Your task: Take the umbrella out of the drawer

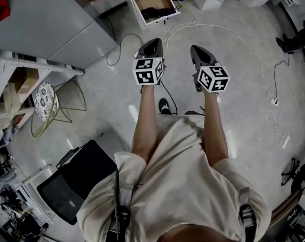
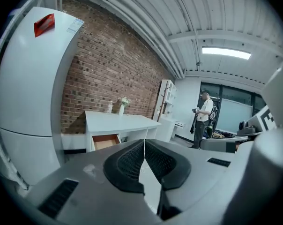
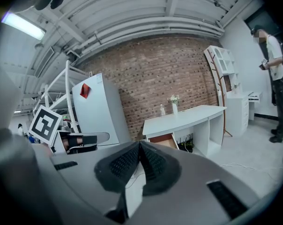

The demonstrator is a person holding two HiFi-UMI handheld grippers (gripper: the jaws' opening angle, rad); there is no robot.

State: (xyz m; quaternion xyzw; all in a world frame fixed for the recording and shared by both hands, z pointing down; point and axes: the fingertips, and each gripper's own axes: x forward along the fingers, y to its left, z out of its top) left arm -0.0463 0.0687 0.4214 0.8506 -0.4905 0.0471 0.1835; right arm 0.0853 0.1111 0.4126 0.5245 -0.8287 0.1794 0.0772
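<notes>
Two grippers are held out level over a grey floor (image 1: 238, 79), the largest open area in the head view. A bare strip of it lies between the grippers and the desk.

1. Fridge (image 1: 46, 19): white, upper left. Its right edge stands near the desk's left end, with a narrow gap between them.
2. Desk (image 2: 118, 121): white, against the brick wall, well ahead of both grippers.
3. Office chair (image 1: 82, 178): black, behind the person's left side, clear of the path ahead.
4. Stool (image 1: 45, 102): wire-legged, on the left beside a shelf rack (image 1: 16, 82).
5. Drawer (image 1: 164, 19): pulled out from under the desk, with its white front edge toward the person and its top open.
6. Left gripper (image 1: 153, 41): jaws pressed together, with nothing between them. It points toward the drawer.
7. Right gripper (image 1: 196, 48): jaws closed and empty, just beside the left one and parallel to it.
8. Umbrella (image 1: 157, 12): a dark item lying inside the drawer, toward its front edge and well apart from both grippers.
9. Cable (image 1: 213, 26): white, running across the floor from near the drawer out to the right.
</notes>
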